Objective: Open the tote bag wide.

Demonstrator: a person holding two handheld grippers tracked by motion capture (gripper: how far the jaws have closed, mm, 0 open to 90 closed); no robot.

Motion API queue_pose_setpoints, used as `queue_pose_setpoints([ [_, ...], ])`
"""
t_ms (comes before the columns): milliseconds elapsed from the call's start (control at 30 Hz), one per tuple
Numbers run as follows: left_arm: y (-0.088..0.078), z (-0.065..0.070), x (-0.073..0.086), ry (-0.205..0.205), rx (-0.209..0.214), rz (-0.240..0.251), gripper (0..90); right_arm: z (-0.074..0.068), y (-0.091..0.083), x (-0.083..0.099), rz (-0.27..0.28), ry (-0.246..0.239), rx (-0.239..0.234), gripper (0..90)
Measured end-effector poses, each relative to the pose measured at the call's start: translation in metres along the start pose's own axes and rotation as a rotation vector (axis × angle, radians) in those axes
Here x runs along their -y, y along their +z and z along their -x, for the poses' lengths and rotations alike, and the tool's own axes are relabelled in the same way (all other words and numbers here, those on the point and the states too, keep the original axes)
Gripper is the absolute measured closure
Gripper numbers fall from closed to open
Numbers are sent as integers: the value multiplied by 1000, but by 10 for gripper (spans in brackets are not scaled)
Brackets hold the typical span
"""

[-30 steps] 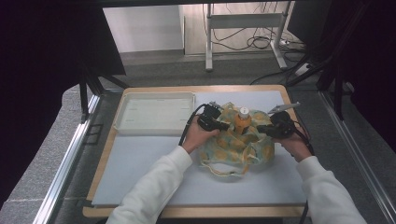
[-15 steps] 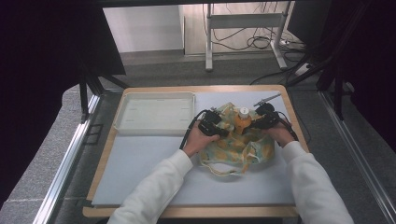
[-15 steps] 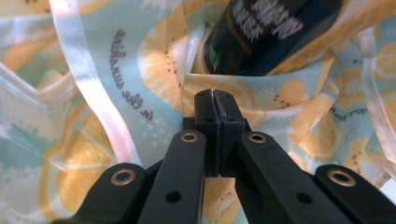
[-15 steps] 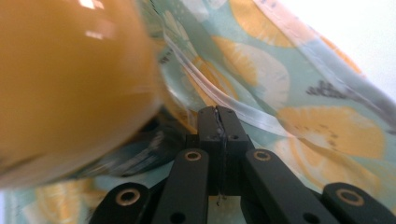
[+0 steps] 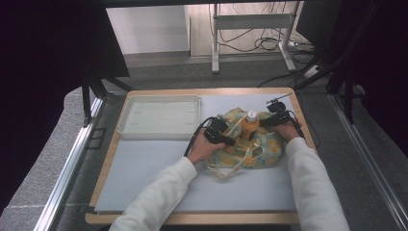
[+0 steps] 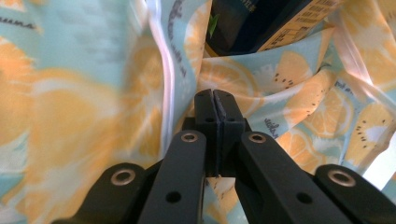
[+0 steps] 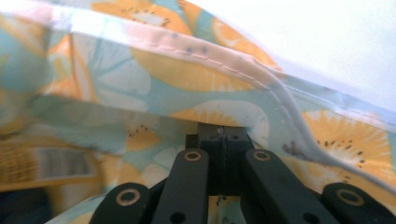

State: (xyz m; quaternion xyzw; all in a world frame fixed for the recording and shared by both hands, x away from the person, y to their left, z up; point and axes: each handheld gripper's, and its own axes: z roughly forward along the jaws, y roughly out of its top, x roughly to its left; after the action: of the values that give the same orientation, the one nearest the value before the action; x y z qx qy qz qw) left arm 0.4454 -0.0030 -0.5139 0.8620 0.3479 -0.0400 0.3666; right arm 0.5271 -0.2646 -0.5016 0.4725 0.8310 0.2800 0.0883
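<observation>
High view: a fruit-print bag lies on the table's right half, nearer the far edge, with an orange bottle standing up out of its open mouth. The left gripper bites the bag's left rim; in the left gripper view its jaws are pressed together with the printed cloth between them. The right gripper holds the far right rim, and in the right gripper view its jaws are likewise closed on the fabric just under the stitched hem. A second ago the right gripper sat farther out toward the right edge; it has since come in close beside the bottle, and the bag's mouth looks narrower. That suggests the cloth is being gathered around the bottle. A white tray sits apart at the far left corner.
</observation>
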Motion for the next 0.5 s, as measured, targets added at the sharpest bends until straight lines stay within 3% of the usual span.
queue_pose_setpoints([
  [33, 0, -1, 0, -2, -1, 0, 899, 6, 3, 1, 16, 32, -8, 893],
  [133, -1, -2, 2, -5, 0, -1, 899, 8, 3, 2, 22, 43, -11, 893],
  [233, -3, -2, 3, -3, 1, 3, 899, 3, -3, 1, 23, 12, -1, 893],
  [500, -18, 6, 2, 9, -6, 40, 897, -16, -45, -1, 129, -65, -37, 893],
])
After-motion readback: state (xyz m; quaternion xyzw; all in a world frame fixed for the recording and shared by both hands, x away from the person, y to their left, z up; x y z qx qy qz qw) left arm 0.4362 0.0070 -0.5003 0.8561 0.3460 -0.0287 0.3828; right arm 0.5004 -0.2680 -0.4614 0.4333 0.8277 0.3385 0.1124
